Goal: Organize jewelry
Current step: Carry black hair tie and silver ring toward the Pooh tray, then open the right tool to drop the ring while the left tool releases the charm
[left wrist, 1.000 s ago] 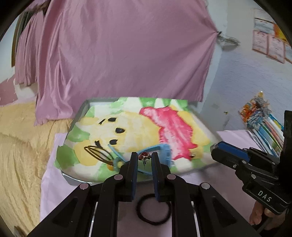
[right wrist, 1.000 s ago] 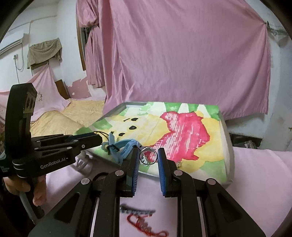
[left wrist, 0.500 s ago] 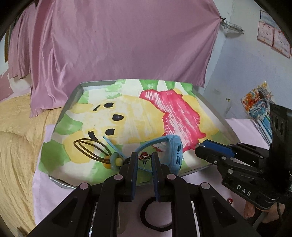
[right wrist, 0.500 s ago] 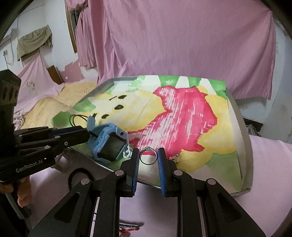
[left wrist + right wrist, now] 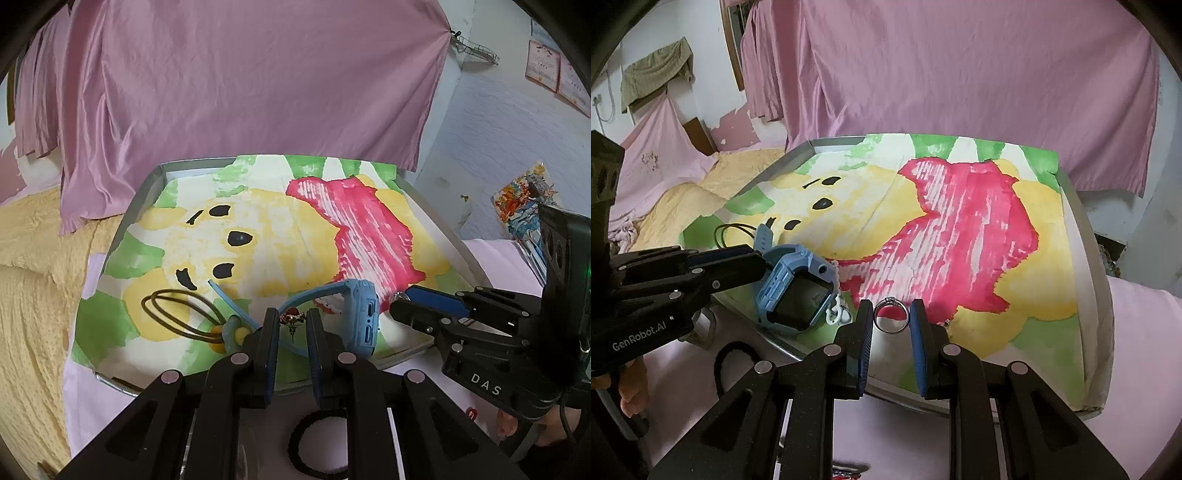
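My left gripper [image 5: 291,318] is shut on a small red earring [image 5: 291,316] and holds it over the near edge of the tray [image 5: 147,184], which is lined with a cartoon bear picture. My right gripper [image 5: 891,319] is shut on a silver ring [image 5: 891,320] over the tray's near edge [image 5: 1093,251]. A blue child's watch [image 5: 364,317] lies in the tray between the two grippers; it also shows in the right wrist view [image 5: 794,291]. A brown hair tie with a yellow bead [image 5: 177,314] lies in the tray's left part.
A black hair tie [image 5: 317,450] lies on the pink cloth in front of the tray. A small white clip [image 5: 836,314] sits beside the watch. A red item [image 5: 472,413] lies on the cloth at right. Pink curtains hang behind; yellow bedding lies left.
Both grippers have moved forward and lower toward the tray, each still holding its item. The watch and hair tie have not moved.
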`<action>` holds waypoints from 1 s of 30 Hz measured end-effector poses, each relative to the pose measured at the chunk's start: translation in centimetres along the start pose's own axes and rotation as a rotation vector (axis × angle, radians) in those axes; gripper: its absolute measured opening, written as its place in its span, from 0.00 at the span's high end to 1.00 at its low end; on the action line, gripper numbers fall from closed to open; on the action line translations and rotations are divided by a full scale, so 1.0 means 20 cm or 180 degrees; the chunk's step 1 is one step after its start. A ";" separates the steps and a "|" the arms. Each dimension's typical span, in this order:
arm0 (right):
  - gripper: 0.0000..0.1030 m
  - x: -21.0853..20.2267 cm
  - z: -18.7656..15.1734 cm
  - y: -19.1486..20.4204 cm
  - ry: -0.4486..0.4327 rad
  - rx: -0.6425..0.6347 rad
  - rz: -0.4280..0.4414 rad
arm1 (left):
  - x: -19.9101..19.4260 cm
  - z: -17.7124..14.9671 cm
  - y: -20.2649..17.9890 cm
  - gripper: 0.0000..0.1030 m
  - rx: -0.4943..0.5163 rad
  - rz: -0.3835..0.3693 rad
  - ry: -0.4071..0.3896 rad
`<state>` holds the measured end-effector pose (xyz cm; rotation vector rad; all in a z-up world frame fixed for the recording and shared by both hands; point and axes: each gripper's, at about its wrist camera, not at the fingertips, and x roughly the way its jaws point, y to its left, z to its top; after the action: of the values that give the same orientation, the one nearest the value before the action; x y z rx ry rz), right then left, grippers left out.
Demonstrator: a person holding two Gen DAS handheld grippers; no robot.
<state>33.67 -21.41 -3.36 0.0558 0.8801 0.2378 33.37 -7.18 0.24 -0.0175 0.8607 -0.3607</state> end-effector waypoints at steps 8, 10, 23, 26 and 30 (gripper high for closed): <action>0.81 0.02 0.01 -0.01 0.0074 0.0034 0.0018 | 0.01 0.01 0.01 0.86 -0.0031 -0.0032 0.0001; 0.79 0.03 0.01 -0.01 0.0084 0.0043 0.0005 | 0.01 0.01 0.02 0.86 -0.0028 -0.0024 0.0002; 0.63 -0.13 -0.04 -0.02 -0.0317 0.0186 -0.0059 | -0.05 -0.02 0.02 0.86 -0.0077 0.0061 -0.0081; 0.61 -0.18 -0.07 -0.03 -0.0444 0.0248 -0.0084 | -0.08 -0.04 0.02 0.85 -0.0089 0.0088 -0.0145; 0.51 -0.23 -0.10 -0.04 -0.0607 0.0338 -0.0116 | -0.12 -0.08 0.03 0.82 -0.0095 0.0116 -0.0243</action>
<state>29.42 -23.24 -1.30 0.1587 0.7028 0.1486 30.82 -5.68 0.93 -0.0430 0.7900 -0.3112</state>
